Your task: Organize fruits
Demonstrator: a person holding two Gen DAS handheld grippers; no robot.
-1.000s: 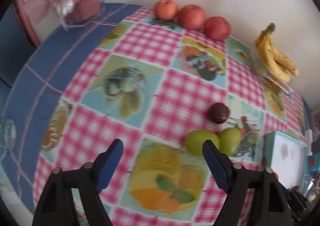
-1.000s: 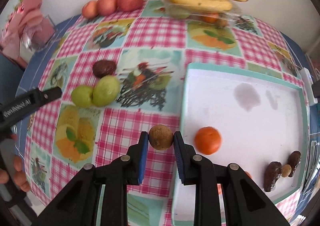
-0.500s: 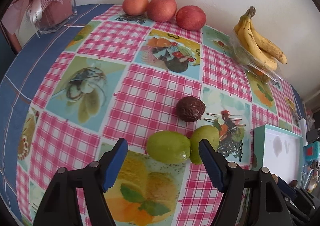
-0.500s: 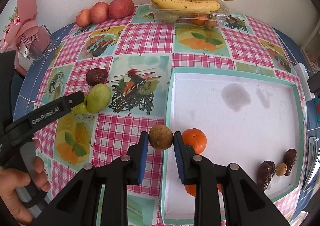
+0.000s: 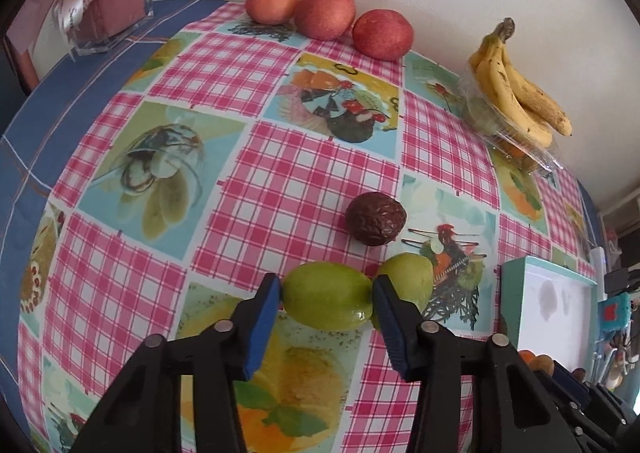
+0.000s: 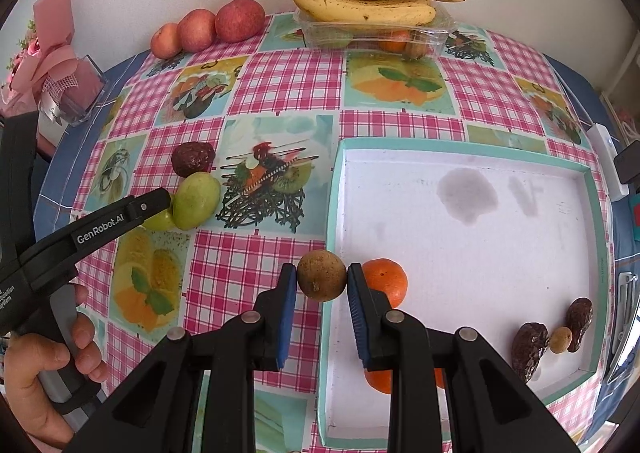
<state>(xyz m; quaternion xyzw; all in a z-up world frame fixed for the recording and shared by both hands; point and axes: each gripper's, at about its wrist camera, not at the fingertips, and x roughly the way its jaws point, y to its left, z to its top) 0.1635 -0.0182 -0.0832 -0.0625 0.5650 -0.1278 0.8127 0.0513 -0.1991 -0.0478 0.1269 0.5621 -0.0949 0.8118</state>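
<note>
The left gripper (image 5: 326,295) clamps a green fruit (image 5: 327,296) on the tablecloth (image 5: 280,181), hiding part of a second green fruit (image 5: 412,277) behind – a dark wrinkled fruit (image 5: 376,217) lies near. The right gripper (image 6: 321,281) grips a brown round fruit (image 6: 321,280) at the tray (image 6: 592,237) edge, half covering two oranges (image 6: 386,279) – three apples (image 6: 239,20) line the wall

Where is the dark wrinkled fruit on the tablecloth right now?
In the left wrist view the dark wrinkled fruit lies on the tablecloth, just beyond the two green fruits, one between the left gripper fingers, the other right of it.
</note>
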